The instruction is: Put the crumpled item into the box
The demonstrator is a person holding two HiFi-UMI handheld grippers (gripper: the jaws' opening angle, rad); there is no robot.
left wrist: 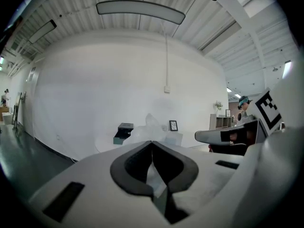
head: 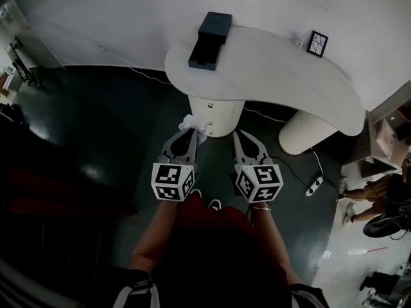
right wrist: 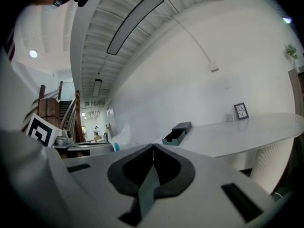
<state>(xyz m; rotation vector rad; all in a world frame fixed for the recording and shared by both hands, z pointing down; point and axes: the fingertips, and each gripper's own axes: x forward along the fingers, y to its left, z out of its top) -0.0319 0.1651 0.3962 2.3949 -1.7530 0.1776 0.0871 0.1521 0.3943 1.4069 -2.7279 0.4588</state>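
A dark teal box [head: 209, 40] lies open on the white curved table [head: 276, 69], its lid standing up at the far end. My left gripper [head: 192, 133] is shut on a crumpled white item [head: 190, 123], held over the dark floor in front of the table's pedestal. In the left gripper view the crumpled item [left wrist: 153, 126] bulges beyond the shut jaws, and the box [left wrist: 123, 132] sits farther off to the left. My right gripper [head: 239, 137] hangs beside the left one, shut and holding nothing. From the right gripper view the box [right wrist: 176, 133] lies ahead on the table.
A small framed picture [head: 317, 43] stands at the table's far right. Below the table are a round white pedestal [head: 215, 115] and a ribbed white column [head: 302, 133]. A power strip [head: 314, 186] lies on the floor. A person's legs [head: 376, 190] show at the right by a shelf.
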